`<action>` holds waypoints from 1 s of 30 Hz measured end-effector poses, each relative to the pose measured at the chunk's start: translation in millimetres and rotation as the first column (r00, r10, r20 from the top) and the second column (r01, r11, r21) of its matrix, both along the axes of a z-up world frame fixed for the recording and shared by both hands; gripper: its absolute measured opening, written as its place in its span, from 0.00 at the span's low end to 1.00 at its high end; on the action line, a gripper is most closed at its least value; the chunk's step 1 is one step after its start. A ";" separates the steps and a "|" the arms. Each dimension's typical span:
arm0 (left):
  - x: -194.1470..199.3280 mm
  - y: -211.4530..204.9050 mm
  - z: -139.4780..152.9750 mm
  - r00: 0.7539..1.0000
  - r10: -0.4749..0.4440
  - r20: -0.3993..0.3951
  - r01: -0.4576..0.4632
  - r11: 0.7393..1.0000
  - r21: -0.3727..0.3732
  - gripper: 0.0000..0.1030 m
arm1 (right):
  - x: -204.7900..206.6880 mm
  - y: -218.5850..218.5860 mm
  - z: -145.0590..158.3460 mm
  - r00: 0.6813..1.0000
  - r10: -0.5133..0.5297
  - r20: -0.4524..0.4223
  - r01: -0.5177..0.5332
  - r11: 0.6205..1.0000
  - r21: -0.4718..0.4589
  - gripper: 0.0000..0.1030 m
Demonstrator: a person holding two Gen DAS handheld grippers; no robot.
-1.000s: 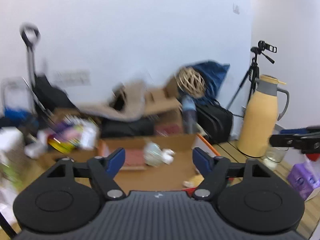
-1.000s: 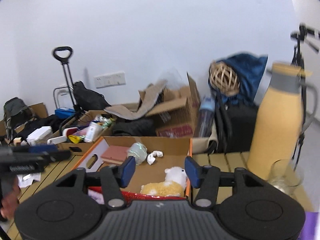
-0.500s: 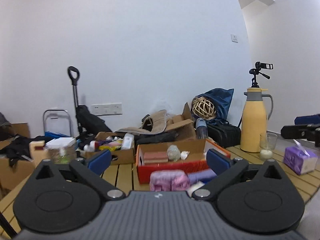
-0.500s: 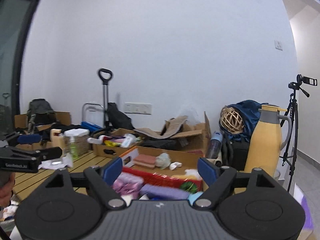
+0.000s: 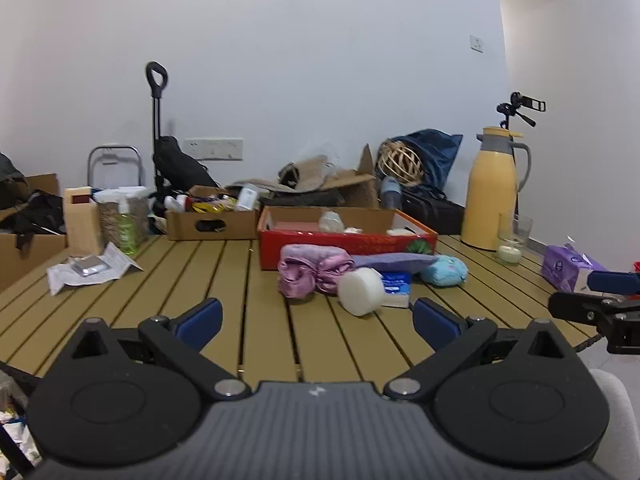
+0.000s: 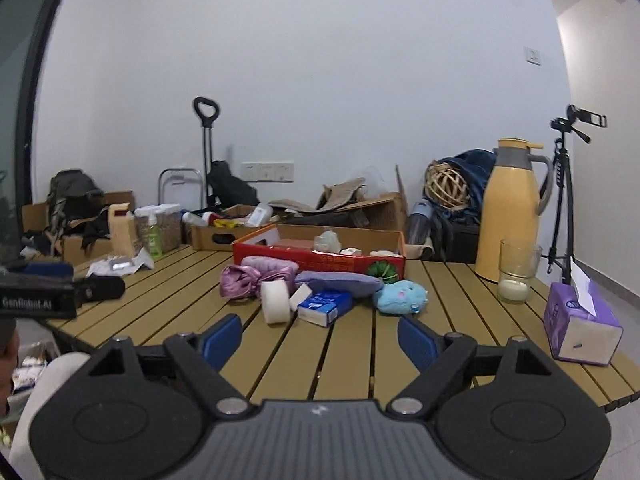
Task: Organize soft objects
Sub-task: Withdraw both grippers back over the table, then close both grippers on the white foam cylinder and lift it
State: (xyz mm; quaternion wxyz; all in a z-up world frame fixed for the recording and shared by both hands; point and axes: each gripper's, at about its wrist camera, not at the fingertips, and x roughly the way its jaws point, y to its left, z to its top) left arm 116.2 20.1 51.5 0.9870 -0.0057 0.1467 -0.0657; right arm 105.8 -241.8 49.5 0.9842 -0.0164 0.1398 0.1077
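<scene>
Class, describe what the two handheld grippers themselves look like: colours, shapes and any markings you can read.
Both are black. The left gripper and right gripper each have a ribbed dark grey body, two round discs, angular linkage arms with silver pivot bolts, and blue fingertip pads. Seen from the right wrist view, the left gripper carries white lettering, seemingly "GenRobot.AI".

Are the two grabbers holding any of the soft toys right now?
No. The left gripper and right gripper are both open and empty, just opened wider.
</scene>
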 end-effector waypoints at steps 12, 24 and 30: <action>92.7 -21.9 -28.1 0.993 -0.061 -0.101 0.057 0.997 -0.044 0.93 | 62.9 -10.2 -27.5 0.992 0.009 -0.127 0.002 0.997 0.081 0.55; 222.2 -43.6 -50.4 0.967 -0.057 -0.248 0.016 0.986 -0.164 0.56 | 141.8 -8.4 -42.0 0.979 0.019 -0.202 -0.001 0.996 0.091 0.55; 192.3 2.7 -52.2 0.975 0.000 -0.224 -0.029 0.992 -0.126 0.65 | 175.3 11.6 -41.2 0.972 0.114 -0.206 -0.087 0.987 0.135 0.55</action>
